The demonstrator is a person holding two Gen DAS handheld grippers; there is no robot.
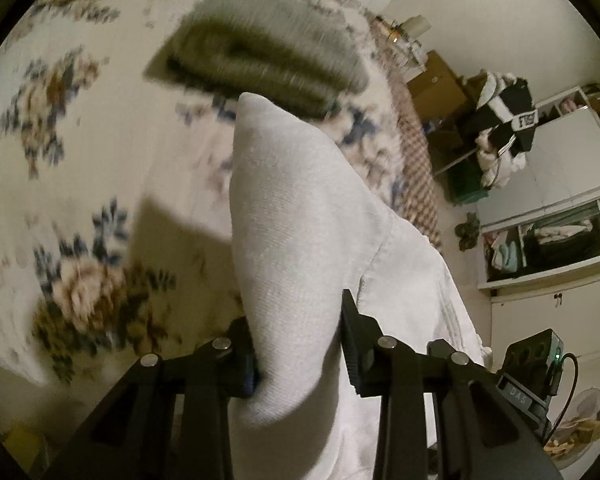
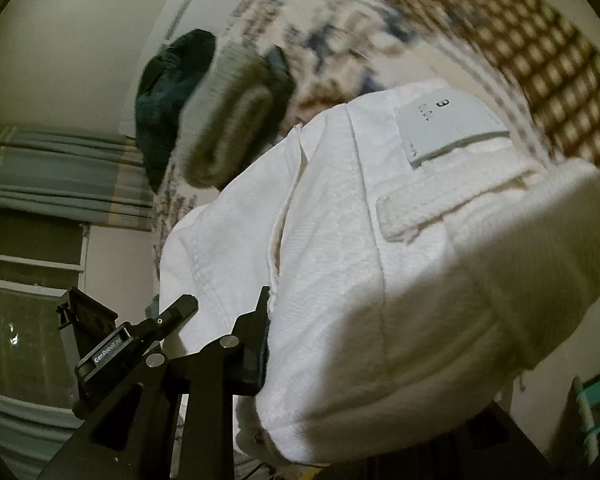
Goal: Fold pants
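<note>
White pants (image 1: pixel 300 216) hang lifted above a floral bedspread (image 1: pixel 72 152). My left gripper (image 1: pixel 300 344) is shut on a thick fold of the pants, and the cloth rises in a peak ahead of the fingers. In the right wrist view the pants (image 2: pixel 364 264) fill the frame, with the waistband, a belt loop and a white label (image 2: pixel 448 128) showing. My right gripper (image 2: pixel 268 344) is shut on the pants near the waist; only its left finger (image 2: pixel 252 344) shows, the other is hidden by cloth.
A folded grey-olive garment (image 1: pixel 268 52) lies on the bed beyond the pants, with a dark green one (image 2: pixel 168 96) beside it. A checked blanket (image 1: pixel 416 152) edges the bed. Shelves with clothes (image 1: pixel 548 232) and a clothes pile (image 1: pixel 500 128) stand at the right.
</note>
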